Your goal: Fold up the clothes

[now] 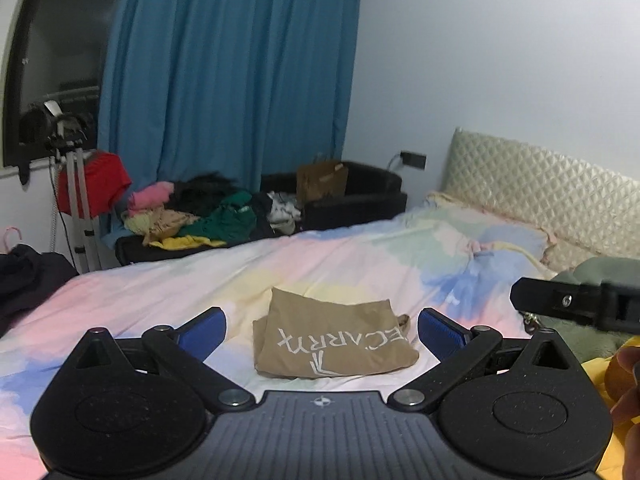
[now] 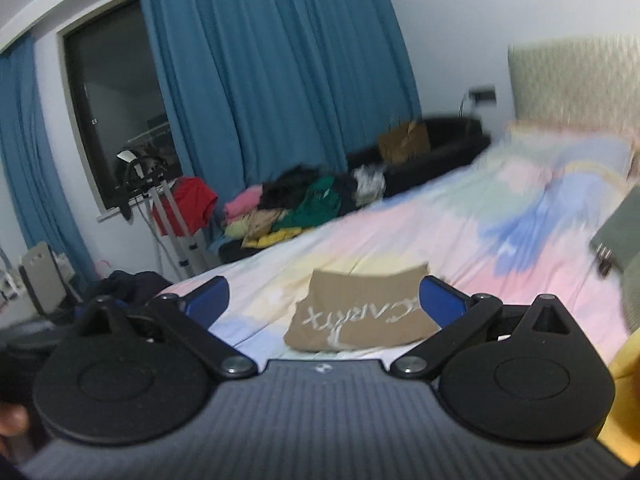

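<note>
Tan shirt [image 1: 334,342] folded into a compact rectangle at lower centre on pastel bedspread [image 1: 160,300], left gripper [image 1: 322,326] and right gripper [image 2: 324,298] both spread wide and empty above it; likely between garments, next reaching for olive garment [image 1: 588,280] at right edge.

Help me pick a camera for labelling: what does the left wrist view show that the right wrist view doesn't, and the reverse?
Only the left wrist view shows the right gripper from the side, entering at the right edge, its jaw state unclear from there, and the tan shirt's folded edges sharply. Only the right wrist view shows the second curtain panel left of the window; it is motion-blurred. Both show the folded tan shirt on the pastel bedspread between open blue fingers, the clothes pile and the blue curtain.
</note>
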The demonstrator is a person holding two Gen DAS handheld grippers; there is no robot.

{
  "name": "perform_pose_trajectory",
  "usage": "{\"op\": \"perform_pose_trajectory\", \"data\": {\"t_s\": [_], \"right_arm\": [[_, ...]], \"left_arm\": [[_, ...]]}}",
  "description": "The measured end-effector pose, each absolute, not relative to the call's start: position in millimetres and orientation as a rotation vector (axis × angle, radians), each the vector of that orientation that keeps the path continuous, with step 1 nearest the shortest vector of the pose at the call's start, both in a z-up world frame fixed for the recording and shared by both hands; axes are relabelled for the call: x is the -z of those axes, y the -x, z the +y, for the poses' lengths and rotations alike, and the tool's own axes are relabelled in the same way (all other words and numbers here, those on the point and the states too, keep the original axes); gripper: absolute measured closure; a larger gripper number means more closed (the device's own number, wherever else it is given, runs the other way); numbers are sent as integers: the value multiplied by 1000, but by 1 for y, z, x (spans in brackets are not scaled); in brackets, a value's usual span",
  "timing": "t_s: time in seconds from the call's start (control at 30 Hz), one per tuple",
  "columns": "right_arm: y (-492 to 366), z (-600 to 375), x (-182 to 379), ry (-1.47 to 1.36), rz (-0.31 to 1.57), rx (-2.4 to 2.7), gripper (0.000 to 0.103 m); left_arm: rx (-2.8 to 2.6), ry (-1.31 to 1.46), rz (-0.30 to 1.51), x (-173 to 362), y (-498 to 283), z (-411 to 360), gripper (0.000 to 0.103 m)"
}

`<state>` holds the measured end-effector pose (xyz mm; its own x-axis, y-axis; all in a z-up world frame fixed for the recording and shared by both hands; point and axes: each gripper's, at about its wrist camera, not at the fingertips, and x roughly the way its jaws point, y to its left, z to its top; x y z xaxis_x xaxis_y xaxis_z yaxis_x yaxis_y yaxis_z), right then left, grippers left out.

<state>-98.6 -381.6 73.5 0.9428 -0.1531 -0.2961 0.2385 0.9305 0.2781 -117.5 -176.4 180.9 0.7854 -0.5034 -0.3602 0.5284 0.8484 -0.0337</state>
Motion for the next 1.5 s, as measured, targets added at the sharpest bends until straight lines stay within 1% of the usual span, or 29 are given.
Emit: {"op": "perform_pose_trajectory", "data": {"t_s": [0.13, 0.37, 0.87, 1.03, 1.5], "right_arm": [[114, -367, -62, -280, 235, 194, 0], [128, -353, -39, -252, 214, 213, 0], [120, -339, 10, -173, 237, 243, 0], [118, -329, 17, -120, 230, 273, 0], [122, -331, 22, -115, 221, 291, 0]], "left_arm": [[540, -77, 321, -170, 136, -168, 0], [536, -66, 297, -148, 147, -156, 0], [550, -83, 327, -105, 144, -155, 0], [555, -67, 367, -95, 137, -150, 0], [511, -103, 376, -79, 137, -150, 0]]}}
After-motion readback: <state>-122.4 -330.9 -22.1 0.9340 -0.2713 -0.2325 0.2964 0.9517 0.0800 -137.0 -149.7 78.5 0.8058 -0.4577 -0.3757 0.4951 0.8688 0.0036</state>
